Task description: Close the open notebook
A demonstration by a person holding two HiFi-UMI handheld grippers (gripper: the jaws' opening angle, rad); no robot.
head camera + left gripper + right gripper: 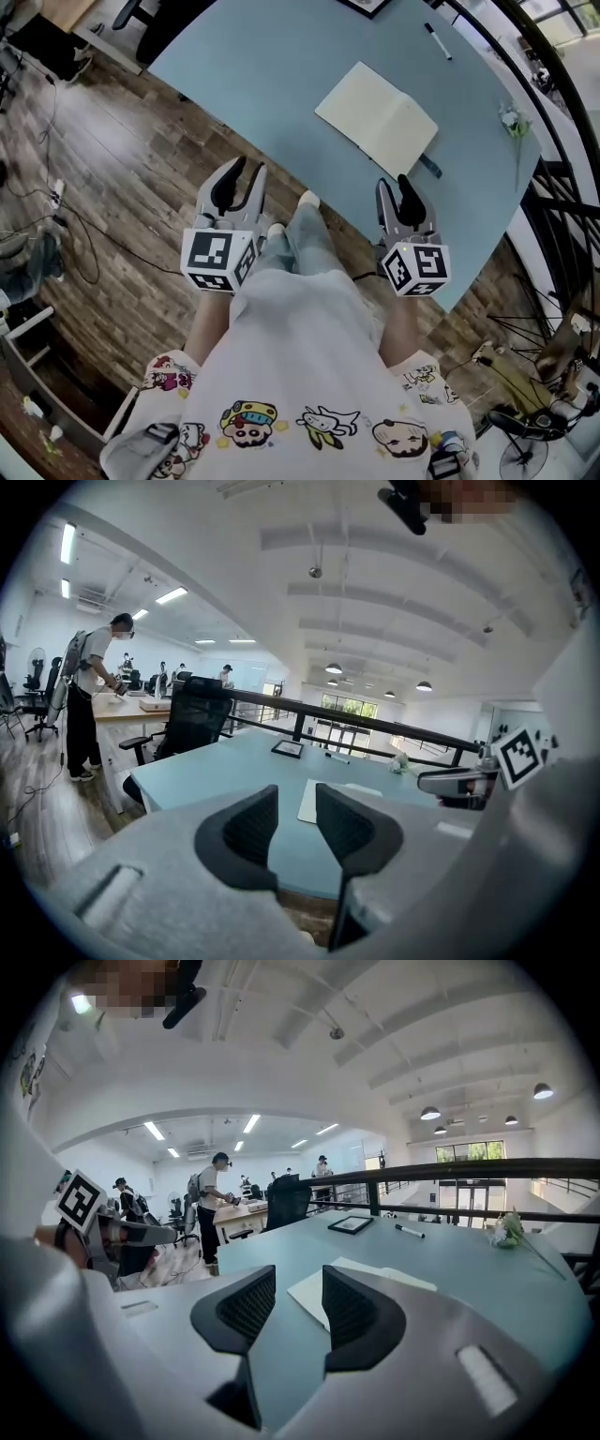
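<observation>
notebook open on table, both tools empty

— Anything readable on your feed?
— Nothing I can read. I see only square coded markers on the left gripper and right gripper, and cartoon prints on the shirt.

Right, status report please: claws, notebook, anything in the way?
Left claw open, empty. Right claw open, empty. Notebook open flat on table, untouched. Nothing between claws and notebook; pen lies beyond.
</observation>
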